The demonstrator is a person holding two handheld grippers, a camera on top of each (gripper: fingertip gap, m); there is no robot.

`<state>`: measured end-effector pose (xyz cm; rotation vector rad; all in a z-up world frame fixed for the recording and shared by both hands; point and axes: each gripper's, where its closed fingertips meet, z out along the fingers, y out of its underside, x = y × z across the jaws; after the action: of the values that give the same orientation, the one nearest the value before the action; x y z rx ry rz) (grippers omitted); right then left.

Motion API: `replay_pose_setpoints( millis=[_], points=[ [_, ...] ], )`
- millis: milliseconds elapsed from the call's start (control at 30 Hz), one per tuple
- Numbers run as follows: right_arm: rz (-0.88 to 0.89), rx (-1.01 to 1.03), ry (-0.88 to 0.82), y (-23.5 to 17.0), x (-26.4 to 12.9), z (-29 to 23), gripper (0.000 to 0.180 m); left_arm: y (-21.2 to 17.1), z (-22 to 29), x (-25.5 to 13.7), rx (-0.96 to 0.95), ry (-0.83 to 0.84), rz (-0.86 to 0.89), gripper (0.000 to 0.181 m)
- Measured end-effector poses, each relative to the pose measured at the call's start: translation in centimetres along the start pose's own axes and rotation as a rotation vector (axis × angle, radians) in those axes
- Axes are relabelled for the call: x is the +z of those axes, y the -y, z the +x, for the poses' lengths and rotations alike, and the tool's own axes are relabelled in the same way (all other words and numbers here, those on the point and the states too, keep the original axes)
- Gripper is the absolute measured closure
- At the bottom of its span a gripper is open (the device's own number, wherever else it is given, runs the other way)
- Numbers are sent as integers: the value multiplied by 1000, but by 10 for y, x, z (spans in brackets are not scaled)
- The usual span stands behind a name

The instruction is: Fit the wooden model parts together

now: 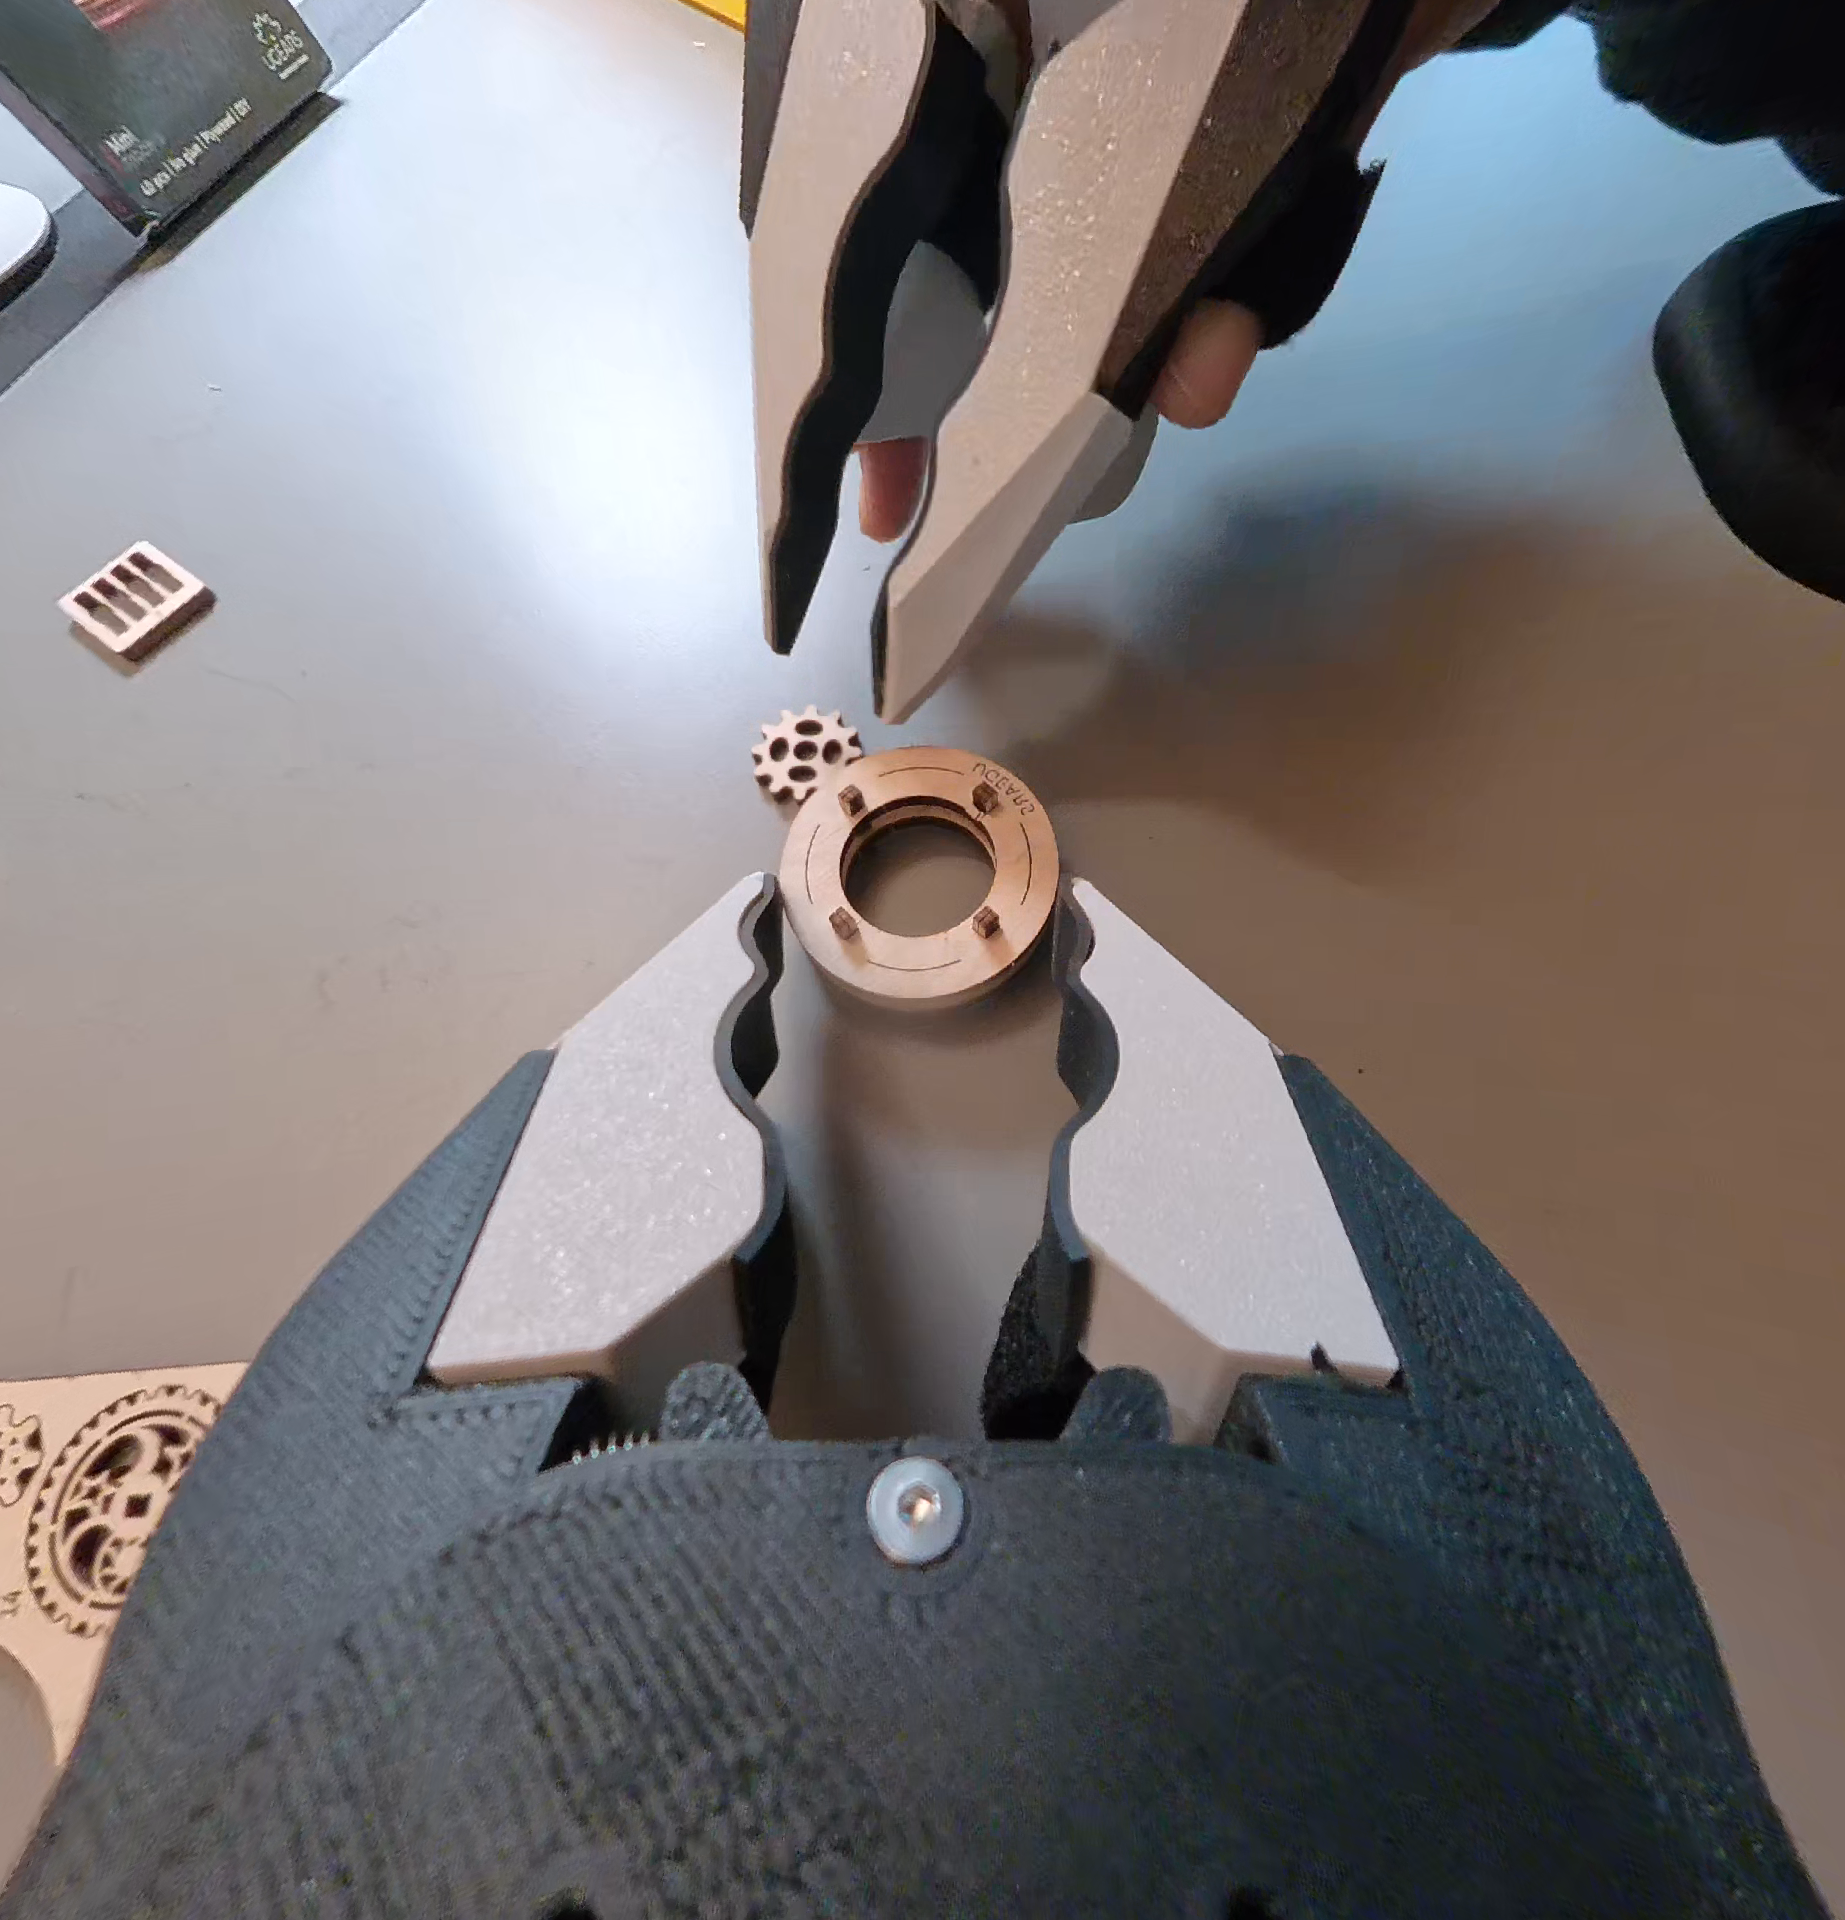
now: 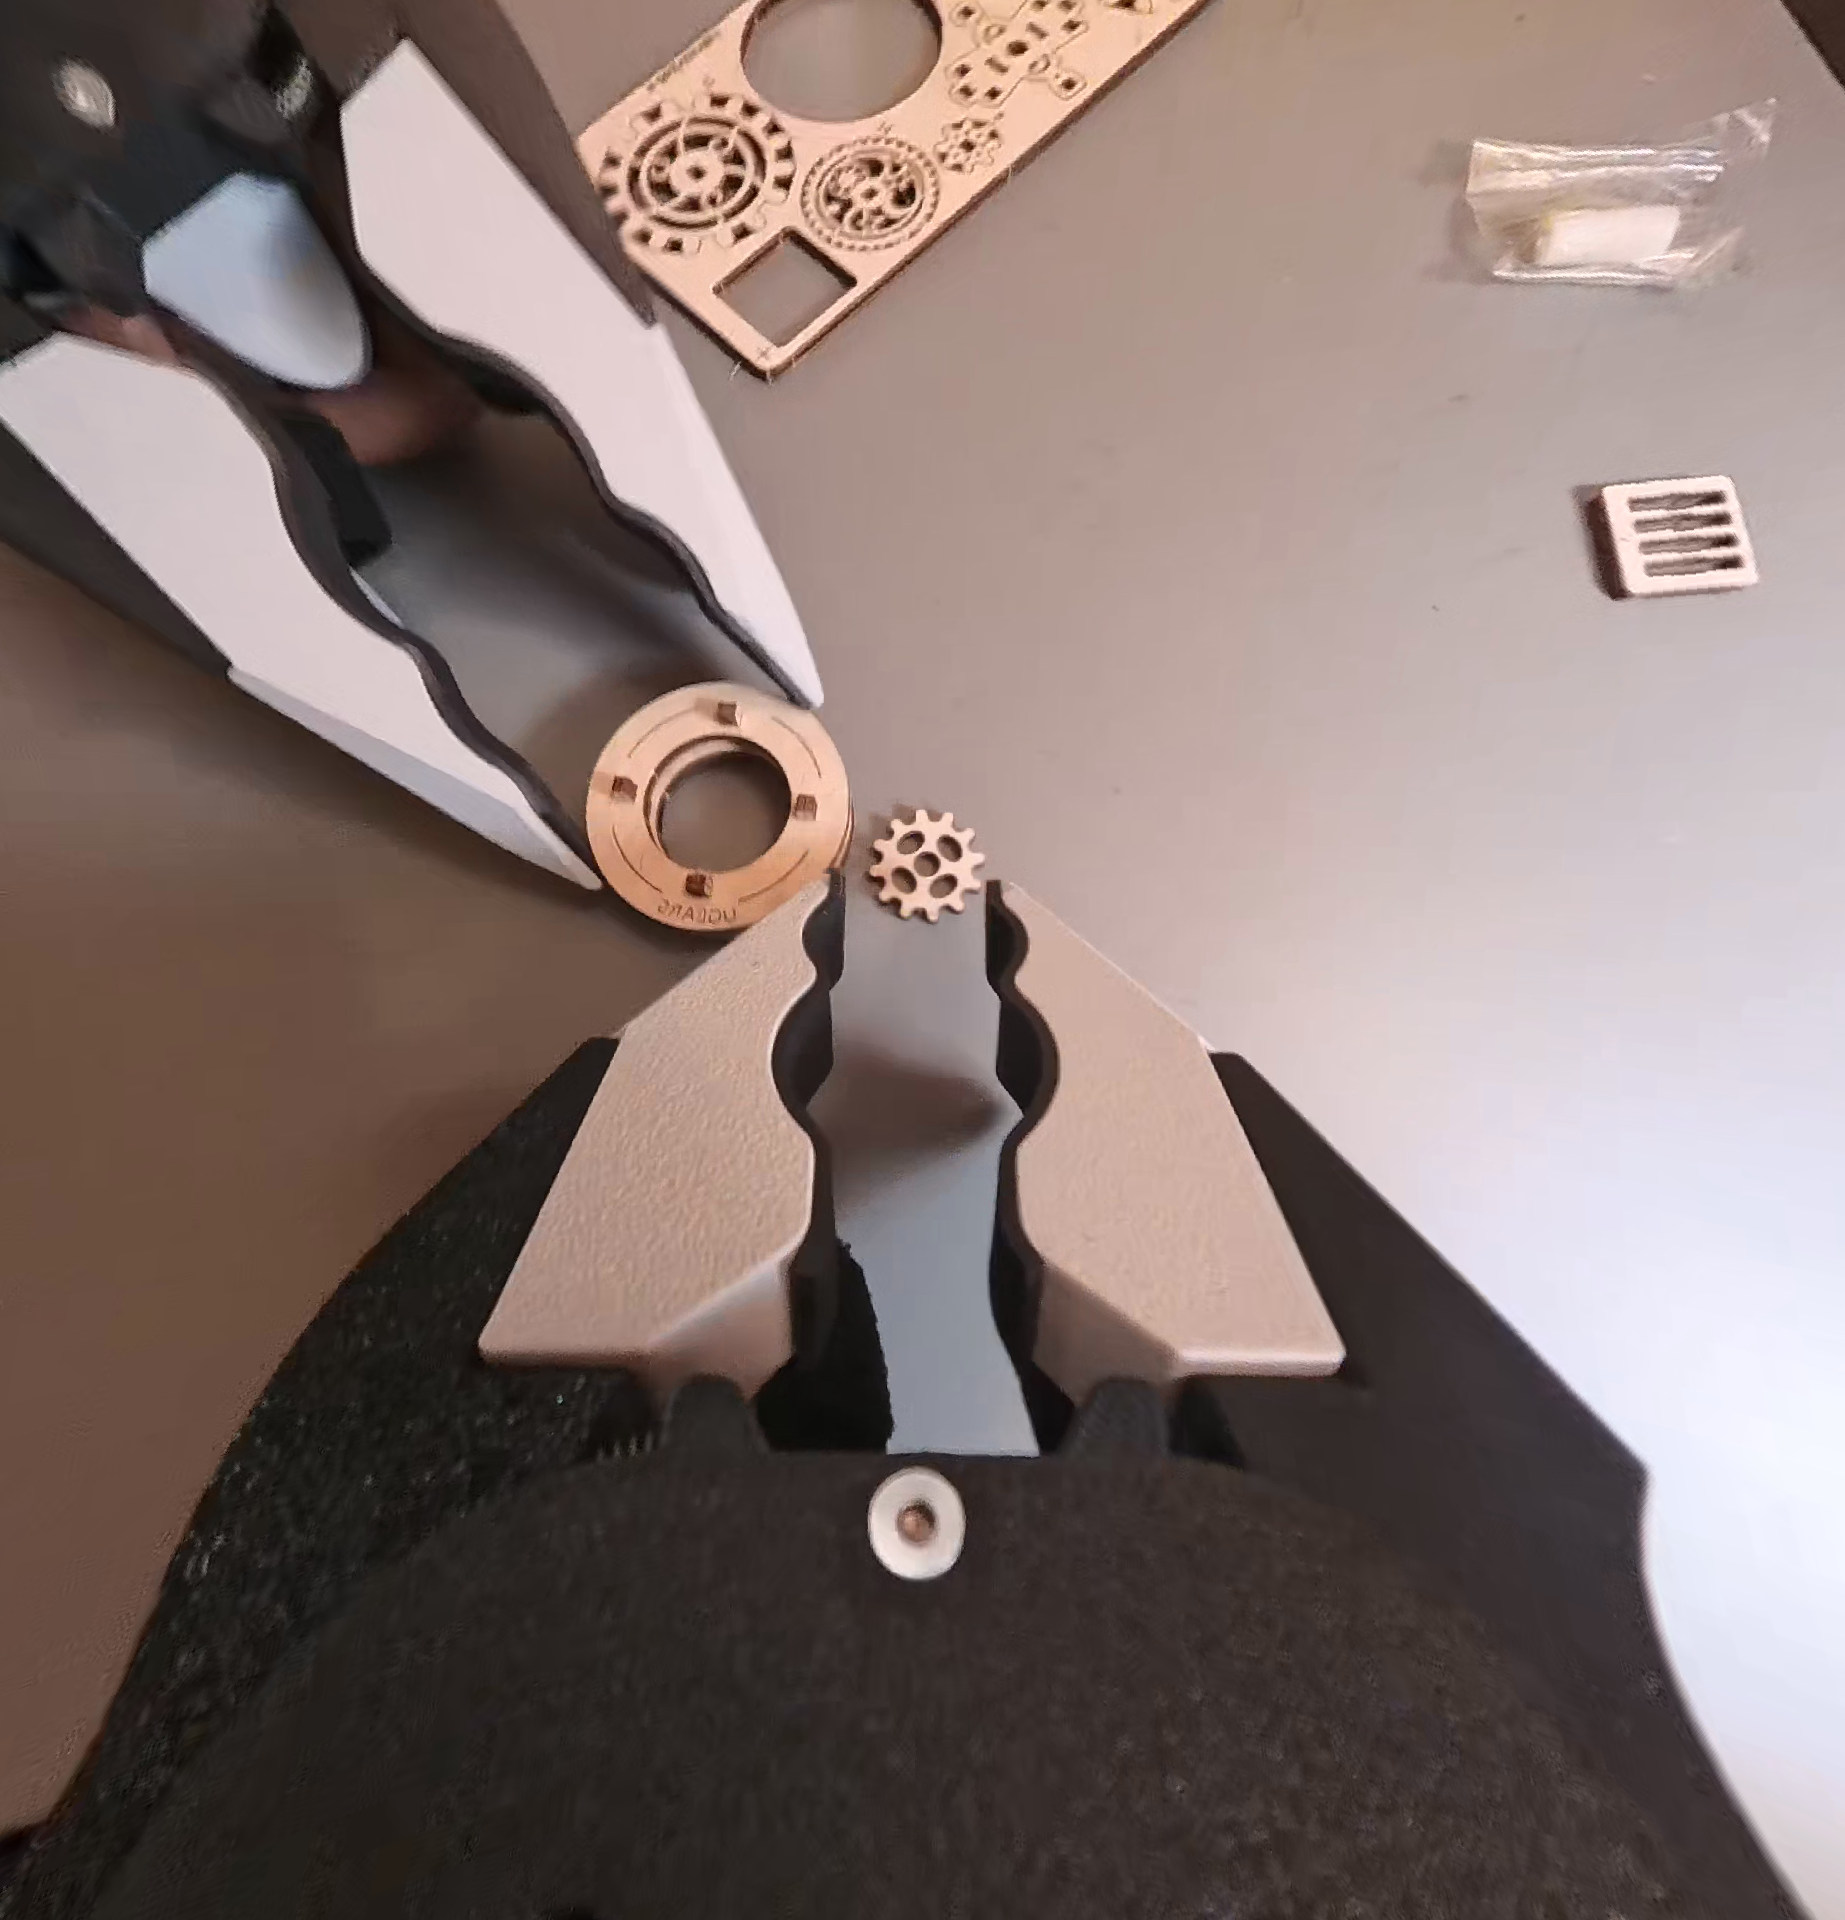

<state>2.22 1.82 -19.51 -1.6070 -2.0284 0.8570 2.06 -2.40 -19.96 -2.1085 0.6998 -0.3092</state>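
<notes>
The left claw (image 1: 918, 894) is sitting spread on the grey surface (image 1: 430, 831), its two tips flanking the wooden ring (image 1: 918, 935); whether they are touching the ring's rim cannot be told. The right claw (image 2: 913, 896) is also standing spread, gripping nothing, with its tips just behind the small gear (image 2: 926, 864). A bare fingertip is showing behind the right claw in the left wrist view.

A laser-cut plywood sheet (image 2: 856, 177) of gear shapes is lying at the far side of the surface, with round and square cut-outs in it. A dark box (image 1: 170, 104) is standing at the surface's far left edge in the left wrist view. A clear plastic bag (image 2: 1614, 197) is lying near the sheet.

The ring, with four small pegs poking up through its face, is lying flat between the two claws. A slotted square piece (image 2: 1671, 535) is lying well apart from it. The gear is lying flat, just beside the ring.
</notes>
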Motion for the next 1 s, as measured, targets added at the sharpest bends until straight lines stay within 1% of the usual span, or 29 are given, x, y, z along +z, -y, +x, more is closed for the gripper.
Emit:
replay_pose_setpoints(
  millis=[100, 233, 300, 400, 500, 600, 733, 1000],
  points=[
    [-42, -80, -3, -2, 6, 0, 152, -3, -1, -3, 7, -9, -11, 129],
    [-115, -123, -11, -6, 15, 3, 152, -5, -3, -6, 13, -8, -17, 129],
    [-138, -135, -19, -6, 18, 5, 157, -5, -3, -6, 17, -8, -17, 129],
    [-162, -141, -7, -6, 18, 5, 158, -5, -3, -6, 25, -7, -18, 129],
    [-146, -165, -4, 0, 15, 3, 160, -5, -2, -6, 31, -7, -19, 129],
    [-80, -182, 35, 17, 8, -8, 160, -5, -2, -5, 28, -9, -19, 129],
    [-58, -188, 92, 28, 3, -22, 160, -5, -3, -6, 22, -11, -17, 129],
    [-102, -195, 103, 20, 10, -27, 160, -5, -3, -6, 24, -10, -16, 129]
  ],
)
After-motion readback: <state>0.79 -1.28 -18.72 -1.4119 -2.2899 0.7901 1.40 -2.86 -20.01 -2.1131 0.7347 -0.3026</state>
